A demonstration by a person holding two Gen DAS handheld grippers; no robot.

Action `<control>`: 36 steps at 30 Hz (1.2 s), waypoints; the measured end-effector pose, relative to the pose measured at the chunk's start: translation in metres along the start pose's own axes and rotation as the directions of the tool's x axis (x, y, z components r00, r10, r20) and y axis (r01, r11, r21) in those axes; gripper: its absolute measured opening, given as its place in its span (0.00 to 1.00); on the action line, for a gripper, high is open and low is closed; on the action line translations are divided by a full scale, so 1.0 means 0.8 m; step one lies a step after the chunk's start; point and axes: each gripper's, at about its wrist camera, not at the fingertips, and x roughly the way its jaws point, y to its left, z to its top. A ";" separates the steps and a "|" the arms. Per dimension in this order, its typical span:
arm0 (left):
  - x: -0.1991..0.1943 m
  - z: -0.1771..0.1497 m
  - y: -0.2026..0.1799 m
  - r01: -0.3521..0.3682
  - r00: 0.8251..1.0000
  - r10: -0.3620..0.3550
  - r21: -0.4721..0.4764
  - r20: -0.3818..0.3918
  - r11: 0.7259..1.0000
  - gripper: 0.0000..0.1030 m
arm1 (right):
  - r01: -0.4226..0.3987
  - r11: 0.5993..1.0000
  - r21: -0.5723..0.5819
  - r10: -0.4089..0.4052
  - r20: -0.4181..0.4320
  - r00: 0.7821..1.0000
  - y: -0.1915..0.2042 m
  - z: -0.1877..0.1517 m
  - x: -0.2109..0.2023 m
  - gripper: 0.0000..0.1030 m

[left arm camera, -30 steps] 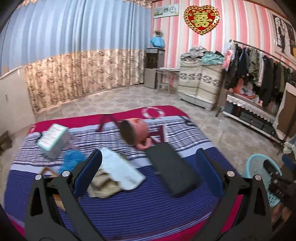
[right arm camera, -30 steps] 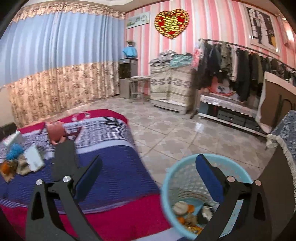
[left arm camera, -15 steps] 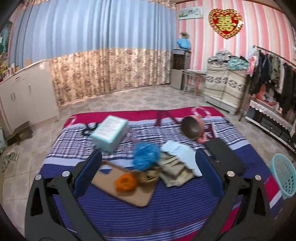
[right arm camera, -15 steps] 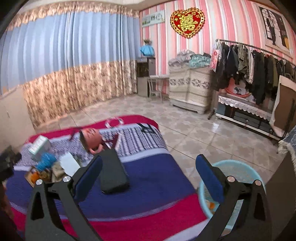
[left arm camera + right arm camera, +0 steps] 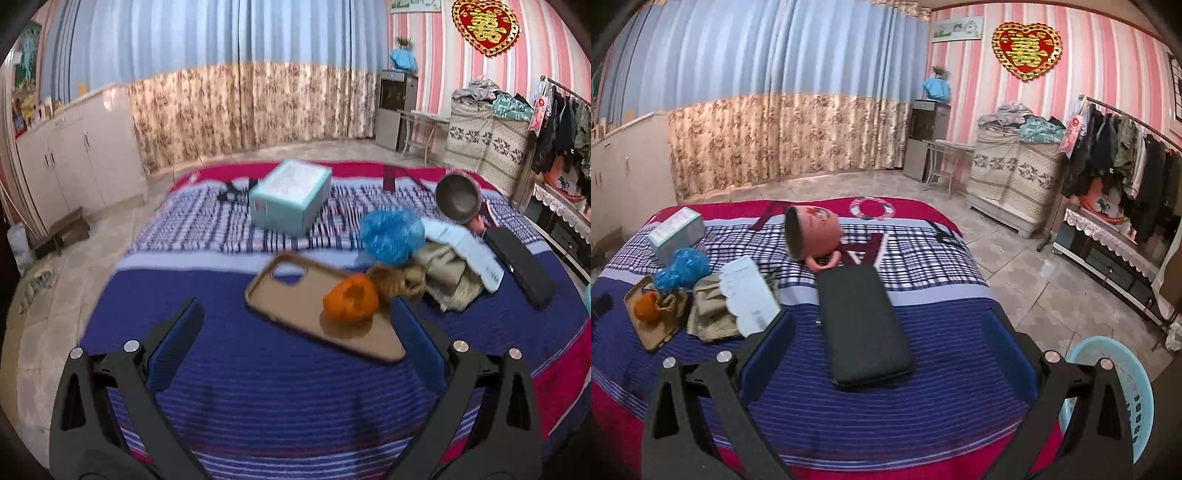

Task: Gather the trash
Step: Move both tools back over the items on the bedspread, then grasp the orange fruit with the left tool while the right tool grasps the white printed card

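Orange peel (image 5: 351, 304) sits cupped, hollow side up, on the tan phone case (image 5: 306, 314). Brown crumpled scrap (image 5: 397, 282) touches it. Blue crumpled bag (image 5: 391, 234) lies just behind. Light blue trash basket (image 5: 1123, 384) stands on floor beside the bed.

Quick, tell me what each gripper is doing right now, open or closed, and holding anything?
Left gripper: open, holding nothing, above the bed near the orange peel.
Right gripper: open, holding nothing, above the black case.

An orange crumpled peel (image 5: 351, 300) lies on a tan phone case (image 5: 295, 310), beside a blue crinkled plastic wad (image 5: 391, 234). The striped blanket (image 5: 923, 387) is navy, white and red; the plastic basket (image 5: 1123, 365) is pale turquoise.
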 end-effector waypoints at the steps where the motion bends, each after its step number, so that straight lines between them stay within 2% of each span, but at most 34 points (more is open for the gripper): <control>1: 0.006 -0.003 0.000 -0.004 1.000 0.004 -0.006 -0.011 1.000 0.95 | -0.012 1.000 -0.009 0.012 0.002 1.000 0.005 0.003 -0.003 0.96; 5: 0.027 -0.005 -0.012 -0.002 0.999 0.002 0.009 -0.037 1.000 0.95 | -0.022 0.998 -0.054 0.024 0.021 1.000 0.020 0.004 -0.017 0.96; 8: 0.044 -0.002 -0.024 0.003 0.998 -0.001 0.031 -0.063 0.999 0.94 | -0.060 0.996 -0.061 0.059 -0.026 0.998 0.024 -0.002 -0.005 0.96; 10: 0.056 0.000 -0.027 0.052 0.995 -0.050 0.021 -0.091 0.998 0.90 | -0.089 0.994 -0.057 0.088 -0.032 0.996 0.026 -0.007 0.001 0.96; 13: 0.074 0.003 -0.033 0.095 0.987 -0.093 0.009 -0.128 0.995 0.76 | -0.141 0.988 -0.061 0.137 -0.069 0.988 0.033 -0.008 0.014 0.96; 15: 0.087 0.001 -0.037 0.134 0.977 -0.129 0.016 -0.169 0.991 0.58 | -0.158 0.982 -0.104 0.151 -0.072 0.986 0.042 -0.009 0.021 0.96; 17: 0.088 0.001 -0.042 0.137 0.979 -0.130 0.037 -0.157 0.990 0.56 | -0.162 0.972 -0.171 0.151 -0.076 0.986 0.058 -0.011 0.029 0.96; 18: 0.087 0.000 -0.042 0.152 0.977 -0.144 0.041 -0.155 0.987 0.46 | -0.165 0.967 -0.192 0.153 -0.076 0.985 0.064 -0.013 0.033 0.96; 21: 0.083 -0.001 -0.043 0.166 0.977 -0.156 0.059 -0.148 0.984 0.35 | -0.201 0.955 -0.218 0.182 -0.105 0.978 0.083 -0.015 0.053 0.96; 27: 0.068 0.003 -0.024 0.131 0.983 -0.116 0.102 -0.141 0.986 0.33 | -0.310 0.926 -0.214 0.278 -0.164 0.946 0.119 -0.007 0.094 0.95; 29: 0.064 0.009 -0.010 0.114 0.986 -0.101 0.096 -0.131 0.989 0.33 | -0.327 0.915 -0.238 0.282 -0.204 0.937 0.132 -0.006 0.111 0.94; 31: 0.061 0.017 0.005 0.095 0.989 -0.084 0.087 -0.119 0.992 0.33 | -0.331 0.911 -0.247 0.276 -0.235 0.932 0.142 -0.007 0.125 0.83; 32: 0.060 0.021 0.009 0.091 0.990 -0.080 0.086 -0.116 0.992 0.33 | -0.358 0.904 -0.234 0.295 -0.264 0.918 0.145 -0.005 0.134 0.79; 34: 0.059 0.029 0.018 0.078 0.992 -0.069 0.086 -0.107 0.993 0.33 | -0.398 0.894 -0.207 0.329 -0.301 0.895 0.149 -0.001 0.147 0.78; 36: 0.058 0.035 0.022 0.073 0.993 -0.064 0.083 -0.104 0.994 0.33 | -0.425 0.883 -0.201 0.349 -0.324 0.879 0.152 0.000 0.153 0.66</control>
